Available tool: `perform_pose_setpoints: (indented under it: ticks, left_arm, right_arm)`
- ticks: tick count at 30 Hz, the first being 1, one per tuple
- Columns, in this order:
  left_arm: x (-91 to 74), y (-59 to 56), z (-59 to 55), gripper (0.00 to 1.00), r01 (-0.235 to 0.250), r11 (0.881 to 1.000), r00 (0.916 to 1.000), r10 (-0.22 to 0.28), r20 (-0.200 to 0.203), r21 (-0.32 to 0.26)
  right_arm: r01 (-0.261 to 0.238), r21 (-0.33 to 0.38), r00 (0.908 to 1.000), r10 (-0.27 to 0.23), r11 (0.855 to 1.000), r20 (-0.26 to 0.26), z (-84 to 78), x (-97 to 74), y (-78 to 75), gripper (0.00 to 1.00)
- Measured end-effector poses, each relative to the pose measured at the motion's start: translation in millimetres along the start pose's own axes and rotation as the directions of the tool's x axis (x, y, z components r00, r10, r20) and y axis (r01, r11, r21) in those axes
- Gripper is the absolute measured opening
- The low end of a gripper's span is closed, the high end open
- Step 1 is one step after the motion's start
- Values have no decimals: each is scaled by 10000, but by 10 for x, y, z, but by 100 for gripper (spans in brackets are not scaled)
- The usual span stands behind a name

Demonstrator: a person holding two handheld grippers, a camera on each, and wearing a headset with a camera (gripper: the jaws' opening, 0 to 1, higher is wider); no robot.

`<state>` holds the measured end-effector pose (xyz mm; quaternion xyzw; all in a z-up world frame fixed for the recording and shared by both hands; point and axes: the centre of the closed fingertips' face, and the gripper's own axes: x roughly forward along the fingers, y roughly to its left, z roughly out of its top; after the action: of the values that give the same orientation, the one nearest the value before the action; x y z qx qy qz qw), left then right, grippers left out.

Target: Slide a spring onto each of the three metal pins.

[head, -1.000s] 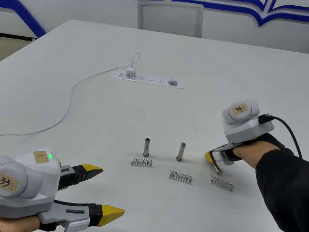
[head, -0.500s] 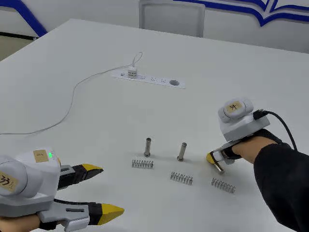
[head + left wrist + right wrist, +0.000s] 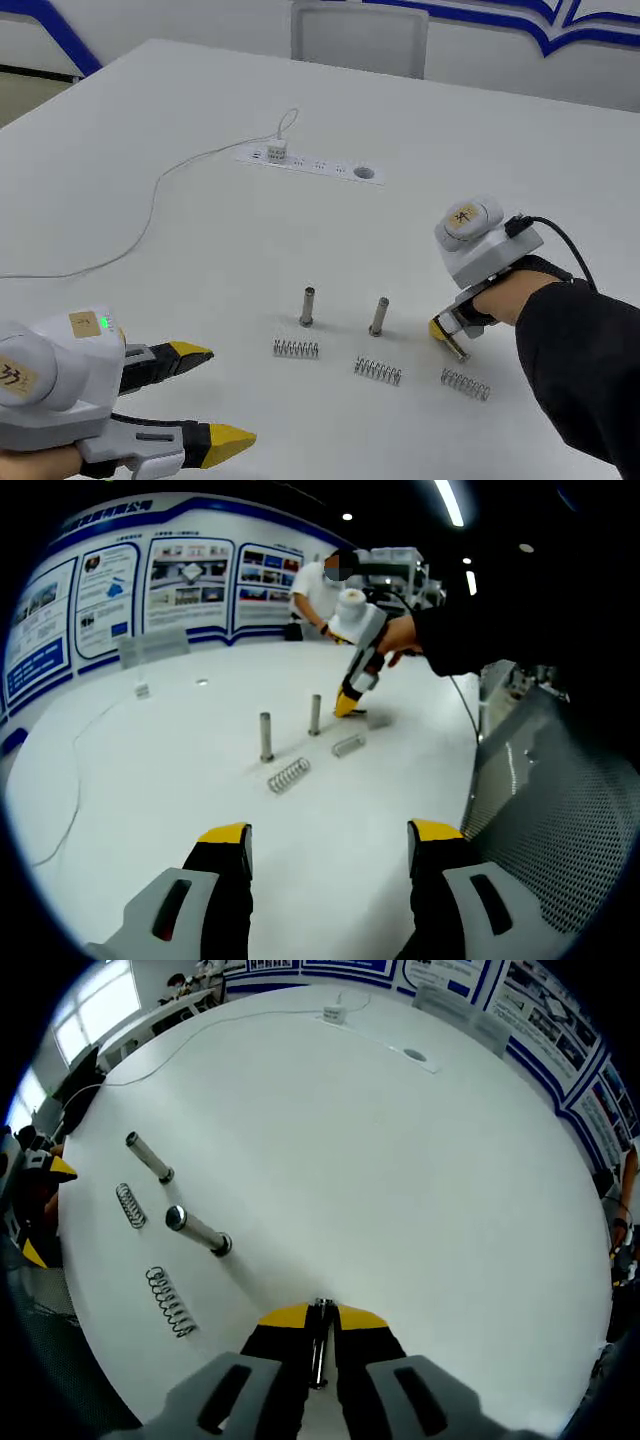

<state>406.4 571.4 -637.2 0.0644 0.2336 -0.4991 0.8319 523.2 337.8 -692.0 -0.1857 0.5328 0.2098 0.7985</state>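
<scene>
Two metal pins (image 3: 307,306) (image 3: 379,316) stand upright on the white table (image 3: 200,230). In front of them three springs (image 3: 296,348) (image 3: 377,371) (image 3: 465,384) lie flat. My right gripper (image 3: 448,335) is shut on a third pin (image 3: 456,348), held tilted just above the rightmost spring. The right gripper view shows that pin (image 3: 318,1345) between the shut jaws, the upright pins (image 3: 150,1158) (image 3: 197,1230) to the left and two springs (image 3: 130,1205) (image 3: 170,1300). My left gripper (image 3: 212,393) hovers open at the near left, holding nothing; its view (image 3: 330,832) faces the pins (image 3: 265,737) (image 3: 315,714).
A white power strip (image 3: 310,163) with a plug (image 3: 277,151) and a thin cable (image 3: 150,200) lies on the far side of the table. A chair (image 3: 358,35) stands at the far edge. A metal mesh (image 3: 560,810) is on the right in the left gripper view.
My right gripper has leaned over to the left with the pin still in its jaws. The left gripper, the upright pins and the springs have stayed put.
</scene>
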Motion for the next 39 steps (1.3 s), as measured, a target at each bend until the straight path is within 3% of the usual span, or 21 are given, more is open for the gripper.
perform_pose_setpoints:
  ticks: [6,12,16,25,39]
  left_arm:
    - [17,-31,48,63,67,10000,9999,-67,82,10]
    - [-21,-19,75,63,0,10000,9999,-1,114,87]
    - [-40,1,72,63,-64,10000,9999,64,119,63]
    - [-24,-18,107,62,-20,9999,9999,17,168,144]
    - [-4,-38,153,62,64,9995,9999,-68,152,316]
  right_arm:
    - [35,78,10000,-34,10000,-67,-9,-6,-16,9]
    - [-24,363,9982,2,9993,606,0,-75,-38,9]
    - [-42,190,9964,26,9998,846,17,-178,-10,9]
    - [96,252,9864,-136,9996,1638,9,-424,-12,9]
    - [-17,924,9728,-198,9957,2310,-113,-566,-32,9]
